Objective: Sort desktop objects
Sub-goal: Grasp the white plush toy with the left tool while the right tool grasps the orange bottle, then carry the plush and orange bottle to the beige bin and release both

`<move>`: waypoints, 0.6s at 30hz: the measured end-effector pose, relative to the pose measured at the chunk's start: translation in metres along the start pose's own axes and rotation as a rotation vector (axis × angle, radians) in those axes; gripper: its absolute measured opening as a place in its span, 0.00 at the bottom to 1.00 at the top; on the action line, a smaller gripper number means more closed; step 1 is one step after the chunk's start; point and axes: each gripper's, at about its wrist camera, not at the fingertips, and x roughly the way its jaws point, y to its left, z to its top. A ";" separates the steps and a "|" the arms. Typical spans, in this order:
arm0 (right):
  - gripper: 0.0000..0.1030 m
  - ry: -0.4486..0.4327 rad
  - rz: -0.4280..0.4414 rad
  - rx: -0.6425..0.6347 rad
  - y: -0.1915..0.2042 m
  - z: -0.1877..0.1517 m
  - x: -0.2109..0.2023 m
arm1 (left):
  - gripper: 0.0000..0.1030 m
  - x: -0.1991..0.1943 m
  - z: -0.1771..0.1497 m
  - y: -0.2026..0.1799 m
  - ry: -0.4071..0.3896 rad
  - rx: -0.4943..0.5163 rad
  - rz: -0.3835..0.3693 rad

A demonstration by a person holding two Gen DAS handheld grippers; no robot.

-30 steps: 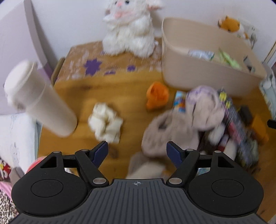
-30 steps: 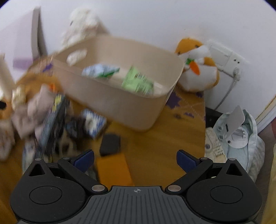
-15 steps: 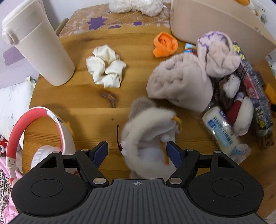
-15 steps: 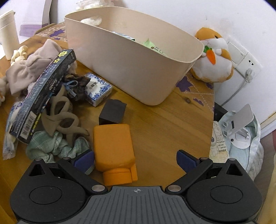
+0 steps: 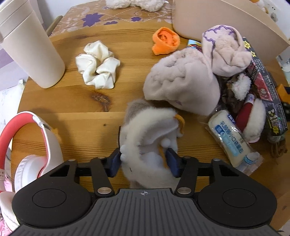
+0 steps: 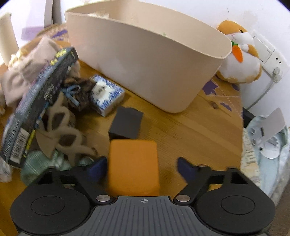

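Dark box [image 6: 36, 101] lettering is too blurred to read.

Left hand-held gripper [image 5: 144, 161] and right hand-held gripper [image 6: 141, 168] have just been closing.

An orange hamster plush [image 6: 241, 59] leans by a wall socket [image 6: 268, 54]; a white plush [image 5: 137, 3] sits behind the table [image 5: 76, 112].

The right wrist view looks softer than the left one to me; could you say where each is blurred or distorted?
Right wrist view: motion-smeared, worst on the dark printed box at left; bin rim bowed by fisheye. Left wrist view: sharp across the scrunchie and table, only edges curved.
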 end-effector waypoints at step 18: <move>0.49 -0.002 -0.044 0.066 -0.003 -0.012 -0.039 | 0.22 -0.017 0.002 -0.013 -0.039 0.052 -0.035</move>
